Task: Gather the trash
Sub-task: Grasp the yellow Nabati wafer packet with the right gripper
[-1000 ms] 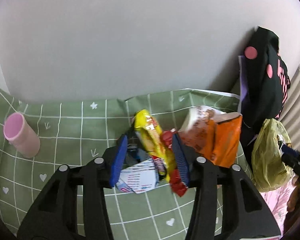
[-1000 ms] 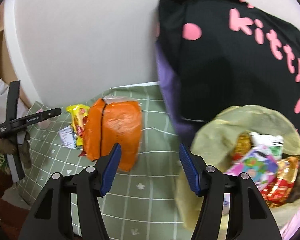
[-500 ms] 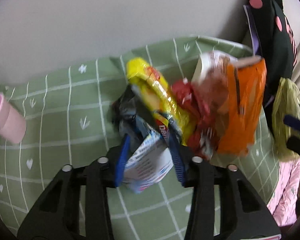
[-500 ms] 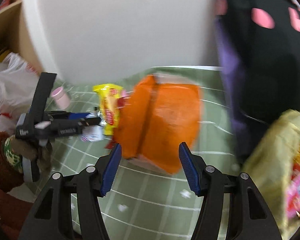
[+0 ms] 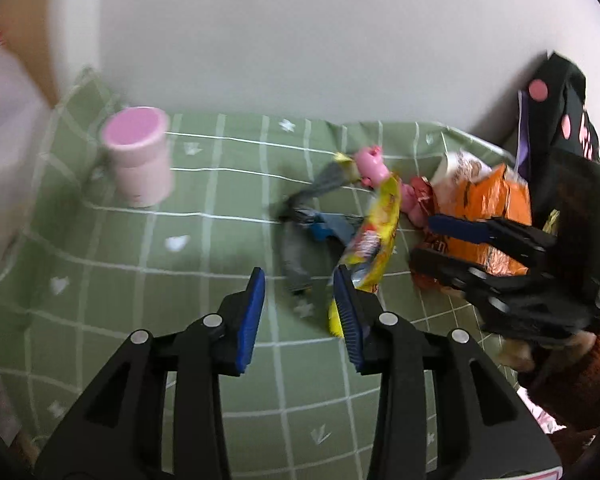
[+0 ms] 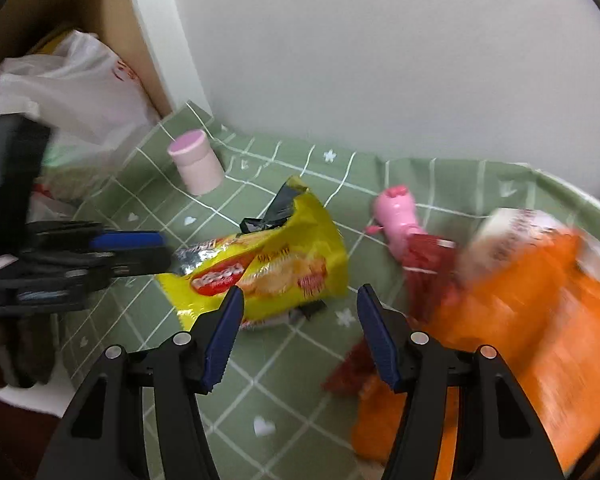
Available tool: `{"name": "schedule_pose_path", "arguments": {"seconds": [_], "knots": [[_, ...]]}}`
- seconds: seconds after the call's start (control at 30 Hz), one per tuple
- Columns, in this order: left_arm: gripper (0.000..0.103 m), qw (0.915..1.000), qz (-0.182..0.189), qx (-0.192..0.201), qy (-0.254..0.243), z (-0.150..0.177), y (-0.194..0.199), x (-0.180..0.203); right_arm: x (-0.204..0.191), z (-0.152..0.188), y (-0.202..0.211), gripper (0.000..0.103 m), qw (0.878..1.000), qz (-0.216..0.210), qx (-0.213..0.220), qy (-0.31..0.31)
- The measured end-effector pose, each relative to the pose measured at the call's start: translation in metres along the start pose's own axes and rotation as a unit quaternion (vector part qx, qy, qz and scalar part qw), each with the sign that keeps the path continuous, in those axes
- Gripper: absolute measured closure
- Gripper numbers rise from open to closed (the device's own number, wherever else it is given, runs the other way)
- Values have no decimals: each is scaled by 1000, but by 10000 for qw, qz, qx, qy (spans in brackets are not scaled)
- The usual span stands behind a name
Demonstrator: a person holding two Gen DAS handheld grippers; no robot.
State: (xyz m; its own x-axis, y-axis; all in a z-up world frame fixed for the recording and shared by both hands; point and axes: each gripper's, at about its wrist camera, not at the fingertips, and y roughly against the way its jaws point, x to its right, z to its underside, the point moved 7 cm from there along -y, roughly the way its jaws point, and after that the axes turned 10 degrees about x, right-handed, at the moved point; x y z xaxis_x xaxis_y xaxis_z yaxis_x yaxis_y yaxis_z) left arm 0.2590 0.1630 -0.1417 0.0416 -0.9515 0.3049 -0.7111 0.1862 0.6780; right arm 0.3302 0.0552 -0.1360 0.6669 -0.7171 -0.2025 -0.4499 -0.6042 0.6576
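A pile of wrappers lies on the green checked cloth [image 5: 140, 280]: a yellow snack wrapper [image 6: 276, 264], an orange bag [image 6: 520, 320], a red wrapper [image 6: 424, 260] and a dark grey-blue wrapper [image 5: 300, 232]. A pink pig toy [image 6: 396, 216] lies among them. My left gripper [image 5: 300, 308] is open over bare cloth, and the yellow wrapper [image 5: 376, 236] brushes its right finger. My right gripper [image 6: 300, 316] stands open just before the yellow wrapper, with the orange bag to its right. In the left wrist view the right gripper [image 5: 422, 240] hovers in front of the orange bag [image 5: 484, 208].
A pink cup [image 5: 138, 160] stands upright at the cloth's far left. A black bag with pink dots [image 5: 560, 120] leans at the right by the wall. A white plastic bag [image 6: 68, 88] and a cardboard box sit beyond the cloth's left edge.
The white packet that sat between my left fingers is gone from them, and the left gripper has shifted left. My right gripper swung left from the trash bag to the wrapper pile.
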Motion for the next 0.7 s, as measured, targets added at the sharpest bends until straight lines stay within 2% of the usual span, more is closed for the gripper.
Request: {"name": "schedule_pose_path", "arguments": {"seconds": [0.07,0.23,0.27,0.33,0.4,0.5,0.63,0.7], "knots": [[69,9999,-45,85,97,-1,12,-6,-2,-2,-11,49,9994,-108,-44,-331],[67,9992,-184,230,258,1,33,-24,-5,-5,-24,49,9965,190,130,-805],[67,9992,-216,220,246,2,33,-26,-4,-1,-29,49,9965,284,-29,-792],[67,9993,-181,208,238,4,34,-28,0,11,-33,56,9959,454,-353,-699],[67,9995,-101,193,229,5,29,-26,1,24,-29,56,9954,467,-554,-624],[67,9997,39,117,214,6,16,-17,2,42,-14,56,9958,574,-612,-355],[67,9998,200,45,37,5,3,1,13,63,7,56,9896,1226,-695,287],[66,9993,360,-14,-74,7,-4,14,15,66,25,56,9916,1167,-517,214]]}}
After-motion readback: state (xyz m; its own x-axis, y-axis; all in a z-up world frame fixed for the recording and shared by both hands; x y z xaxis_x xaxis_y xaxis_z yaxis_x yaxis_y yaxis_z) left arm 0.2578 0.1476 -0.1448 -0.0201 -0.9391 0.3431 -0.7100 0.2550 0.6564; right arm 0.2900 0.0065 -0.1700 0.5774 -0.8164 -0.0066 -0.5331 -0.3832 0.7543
